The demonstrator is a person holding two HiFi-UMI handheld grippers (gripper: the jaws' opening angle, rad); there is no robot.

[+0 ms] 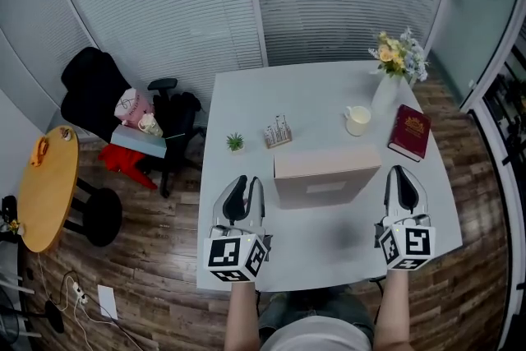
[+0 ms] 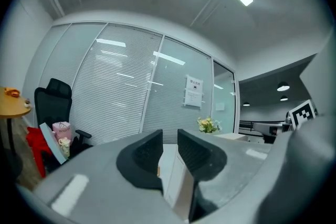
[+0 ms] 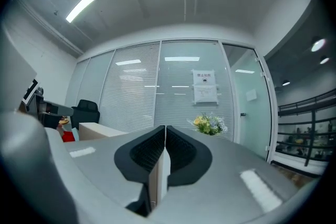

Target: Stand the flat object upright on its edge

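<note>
**Operator:** What do my grippers have?

**Spotter:** Nothing. Your left gripper [image 1: 246, 183] has its jaws a narrow slot apart. A pale strip shows in that slot, and I can't tell what it is. On your right gripper [image 1: 403, 173] the jaws meet at the tips. Both sit near the near edge of the pale grey desk [image 1: 329, 86], the left towards the near left corner and the right towards the near right corner.

**Operator:** And the flat object?

**Spotter:** The pale tan cardboard box [image 1: 325, 177] sits on the desk between your grippers, clear of both. Its long side runs across in front of you. You can see its top and a front face that carries a pale label. I can't tell from here whether it stands on its edge or lies flat. Your right gripper's view catches it off to the left.

**Operator:** What lies beyond it?

**Spotter:** Just behind its left end stands a small rack of pale upright pieces [image 1: 278, 131], with a tiny green potted plant [image 1: 235, 142] beside it near the left edge. A white mug [image 1: 357, 120] sits behind its right end. A dark red book [image 1: 409, 132] lies by the right edge. A clear vase of yellow and white flowers [image 1: 398, 55] stands towards the far right corner.

**Operator:** Off the desk?

**Spotter:** To your left there's a black office chair [image 1: 94, 86] and a round wooden side table [image 1: 45, 185].
</note>
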